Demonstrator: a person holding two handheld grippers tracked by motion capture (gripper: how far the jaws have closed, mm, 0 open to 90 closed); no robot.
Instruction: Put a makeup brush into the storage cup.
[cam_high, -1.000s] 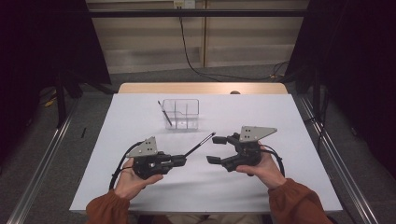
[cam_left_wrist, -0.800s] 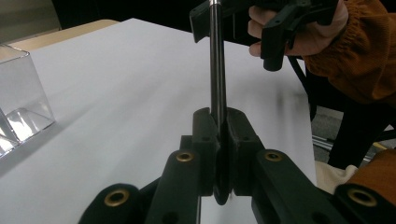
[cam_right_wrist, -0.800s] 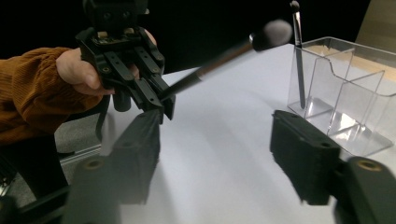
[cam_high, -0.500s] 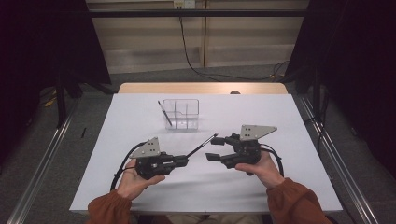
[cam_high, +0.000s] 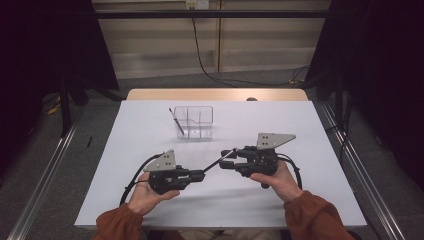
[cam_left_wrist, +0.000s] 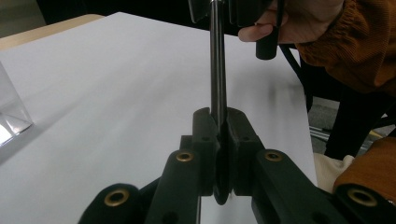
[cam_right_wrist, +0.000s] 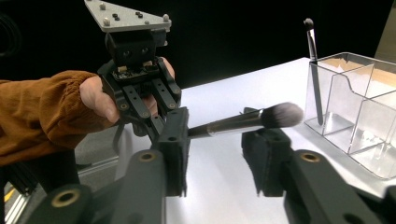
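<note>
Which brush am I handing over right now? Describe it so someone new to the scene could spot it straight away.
On the white table, look in front of the clear organiser, between the two hands. The makeup brush stretches from the left gripper, whose jaws clamp its dark handle, to the right gripper, whose jaws have been closing around its head end. Unlike the thin brush standing in the organiser, it has a fluffy grey-tipped head.
</note>
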